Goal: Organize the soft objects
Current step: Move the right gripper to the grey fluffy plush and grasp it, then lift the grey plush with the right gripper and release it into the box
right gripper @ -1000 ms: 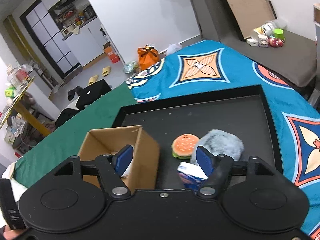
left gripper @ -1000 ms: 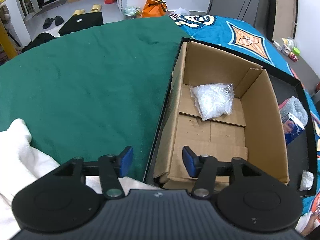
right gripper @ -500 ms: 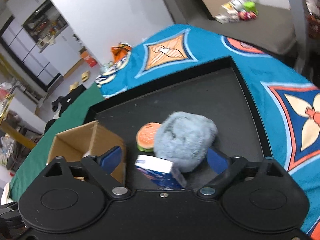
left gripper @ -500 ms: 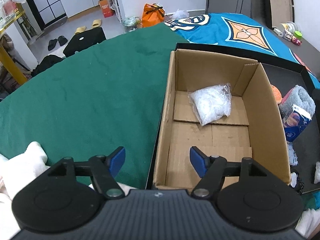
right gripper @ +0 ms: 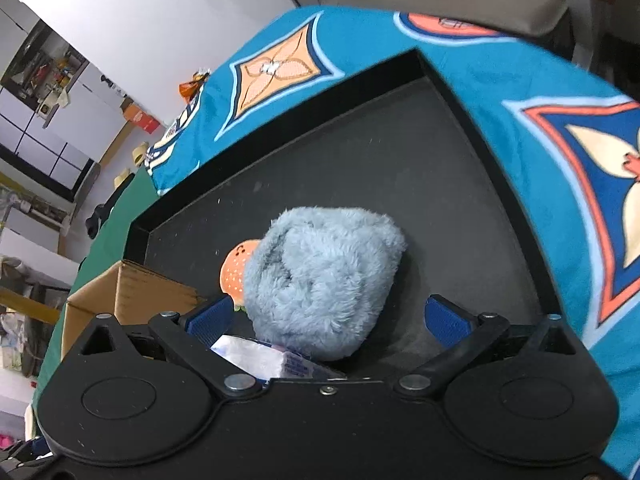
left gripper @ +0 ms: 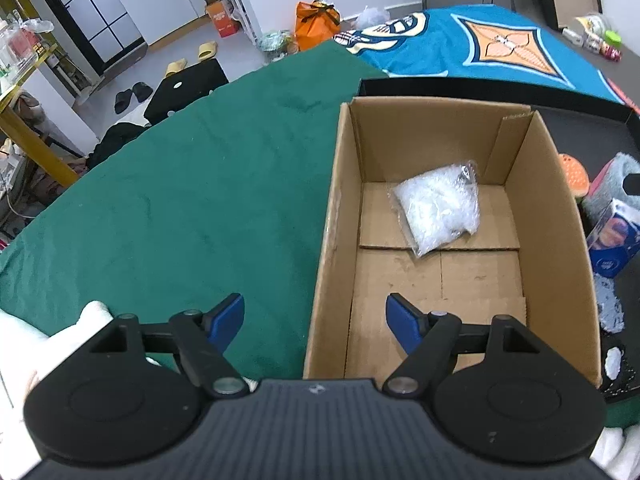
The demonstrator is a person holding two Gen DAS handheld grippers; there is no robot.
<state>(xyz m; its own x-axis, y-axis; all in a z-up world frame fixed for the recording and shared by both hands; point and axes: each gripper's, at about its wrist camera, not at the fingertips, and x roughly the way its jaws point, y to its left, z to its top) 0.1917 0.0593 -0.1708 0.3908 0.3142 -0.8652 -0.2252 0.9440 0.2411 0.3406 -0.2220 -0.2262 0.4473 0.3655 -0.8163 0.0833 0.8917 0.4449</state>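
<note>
An open cardboard box (left gripper: 552, 216) stands in a black tray (right gripper: 400, 152), with a clear bag of white stuffing (left gripper: 438, 208) on its floor. My left gripper (left gripper: 316, 320) hangs over the box's near left wall, its jaws opening with only that wall below the gap. A fluffy grey-blue ball (right gripper: 320, 280) lies in the tray beside an orange burger plush (right gripper: 236, 270) and a blue tissue pack (right gripper: 264, 360). My right gripper (right gripper: 328, 318) is low over the ball. Its jaws are opening, the ball's near side sits between the fingers, and neither pad touches it.
A green cloth (left gripper: 180, 200) covers the table left of the box, and a teal patterned cloth (right gripper: 560, 92) lies around the tray. A white towel (left gripper: 24, 332) sits at the lower left. Small fluffy scraps (left gripper: 608, 304) lie in the tray right of the box.
Both grippers' jaws have widened. The left one shifted so the box sits more in front of it. The right one dropped and rolled toward the fluffy ball, which now fills its gap.
</note>
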